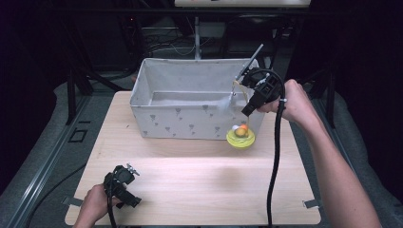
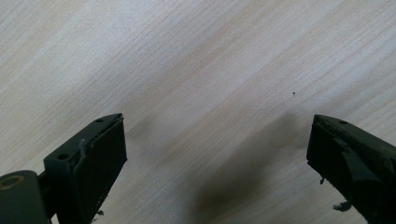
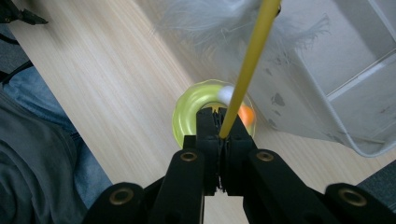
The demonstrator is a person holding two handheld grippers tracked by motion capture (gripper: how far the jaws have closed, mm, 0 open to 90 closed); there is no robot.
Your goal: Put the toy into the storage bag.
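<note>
Yellow and thin, a stick (image 3: 247,70) is clamped between the closed jaws of the right gripper (image 3: 219,135), raised over the table's (image 1: 190,185) far right. White feathers (image 3: 210,18) hang beside the stick, and a yellow-green ring toy (image 1: 241,137) with an orange ball sits just in front of the grey fabric bin (image 1: 190,102). Near the front left corner, the left gripper (image 2: 217,154) rests low over bare wood, jaws wide apart and holding nothing.

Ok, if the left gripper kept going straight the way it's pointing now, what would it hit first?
Most likely the bare wooden table: the left gripper, jaws wide apart, points down at it with nothing between.
</note>
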